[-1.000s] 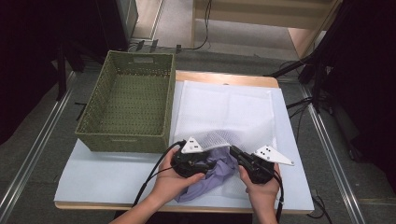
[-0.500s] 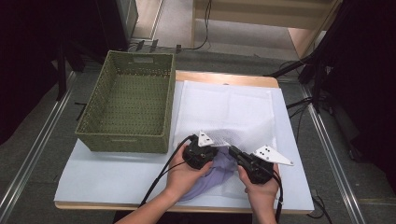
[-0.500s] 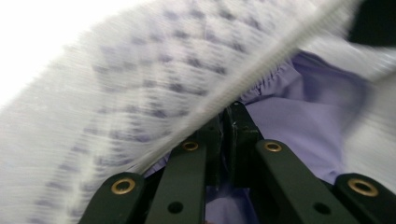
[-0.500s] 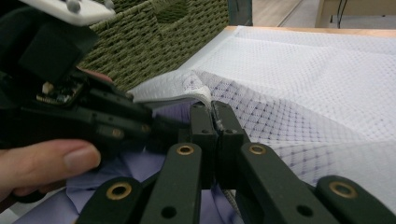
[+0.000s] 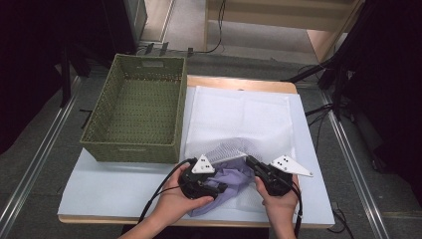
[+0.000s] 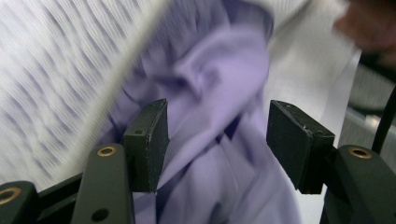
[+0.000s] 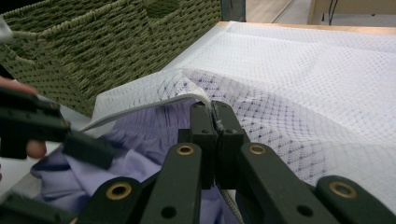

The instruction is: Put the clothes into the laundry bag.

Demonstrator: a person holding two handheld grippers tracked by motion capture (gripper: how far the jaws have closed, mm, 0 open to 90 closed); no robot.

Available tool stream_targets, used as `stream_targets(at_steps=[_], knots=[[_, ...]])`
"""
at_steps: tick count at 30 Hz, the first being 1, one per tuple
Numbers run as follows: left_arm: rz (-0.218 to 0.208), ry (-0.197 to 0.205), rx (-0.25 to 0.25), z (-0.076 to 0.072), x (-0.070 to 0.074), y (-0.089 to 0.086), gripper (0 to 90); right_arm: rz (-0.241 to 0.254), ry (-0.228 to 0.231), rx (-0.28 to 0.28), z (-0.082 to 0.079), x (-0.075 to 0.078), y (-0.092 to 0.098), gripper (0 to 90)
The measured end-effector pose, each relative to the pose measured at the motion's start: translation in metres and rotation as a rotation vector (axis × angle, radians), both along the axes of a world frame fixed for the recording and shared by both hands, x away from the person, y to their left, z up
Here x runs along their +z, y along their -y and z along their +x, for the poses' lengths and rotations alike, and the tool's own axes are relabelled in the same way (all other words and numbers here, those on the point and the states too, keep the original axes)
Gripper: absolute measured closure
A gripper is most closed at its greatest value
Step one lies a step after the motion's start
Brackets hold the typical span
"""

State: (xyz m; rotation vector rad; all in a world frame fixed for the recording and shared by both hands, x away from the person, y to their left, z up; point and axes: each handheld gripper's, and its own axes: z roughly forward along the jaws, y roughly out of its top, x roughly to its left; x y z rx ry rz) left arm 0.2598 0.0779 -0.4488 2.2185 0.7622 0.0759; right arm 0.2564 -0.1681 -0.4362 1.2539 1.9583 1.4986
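The lilac garment [image 5: 226, 183] lies half inside the white mesh laundry bag [image 5: 239, 119] at the near edge of the worktop [image 5: 109, 184]. My right tool [image 7: 214, 112] pinches the bag's rim, holding its mouth up, while my left tool [image 6: 217, 140] has just spread over the cloth. Next, I judge, it must re-grip and push deeper.

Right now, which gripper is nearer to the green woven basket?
Left. The left gripper sits just past the green woven basket's near corner, jaws apart over the lilac cloth. The right gripper, pinching the white mesh bag's edge, is farther away.
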Motion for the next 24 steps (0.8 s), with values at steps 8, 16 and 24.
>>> stream_targets(at_steps=[8, 16, 24], knots=[[0.053, -0.043, 0.016, 0.009, -0.005, 0.017, 85.1, -0.005, 0.005, 0.011, -0.002, 0.001, -0.003, 89.4], [-0.095, 0.092, 0.172, 0.030, 0.009, 0.036, 86.1, 0.012, 0.020, 0.009, -0.005, 0.007, 0.000, 89.4], [-0.103, 0.052, 0.110, 0.027, -0.006, 0.027, 63.6, -0.009, 0.003, -0.004, -0.003, 0.001, 0.002, 89.5]])
